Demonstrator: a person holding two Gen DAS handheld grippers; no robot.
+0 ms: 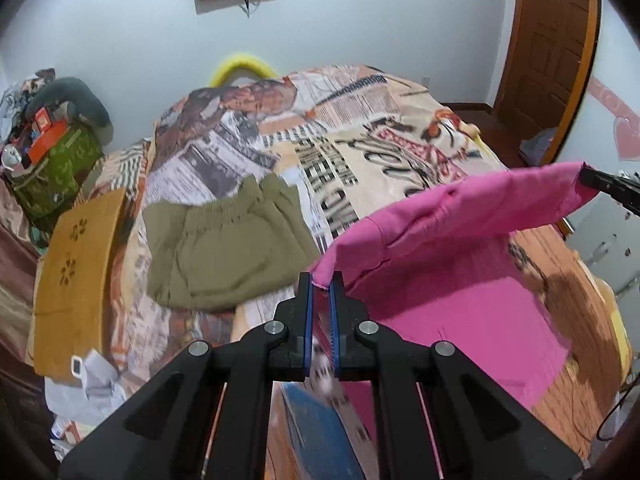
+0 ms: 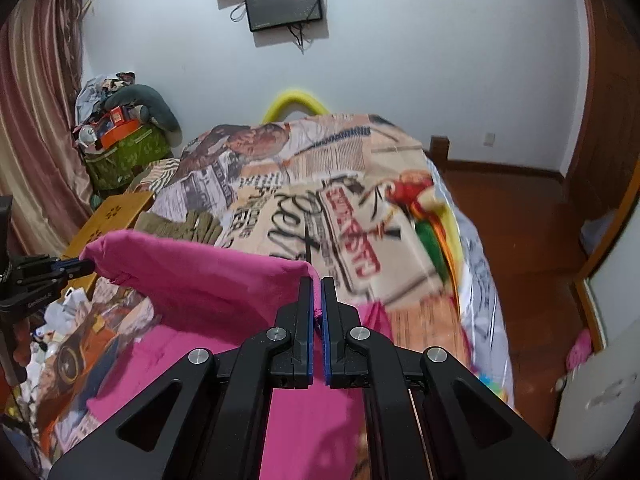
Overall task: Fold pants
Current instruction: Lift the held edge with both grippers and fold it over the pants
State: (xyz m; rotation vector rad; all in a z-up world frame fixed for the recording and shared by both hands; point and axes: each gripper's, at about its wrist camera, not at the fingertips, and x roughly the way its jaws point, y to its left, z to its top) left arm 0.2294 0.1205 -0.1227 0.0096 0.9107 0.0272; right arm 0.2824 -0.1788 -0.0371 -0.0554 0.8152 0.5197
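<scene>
Matt pink cloth pants; printed bedspread.

Printed bedspread, wooden lap board at its edge — wall monitor, green bag.

Bright pink pants; olive-green shorts; bedspread printed like newspaper collage in beige, black, red and brown; mustard-yellow board with flower cut-outs; black fingers faced in blue
</scene>
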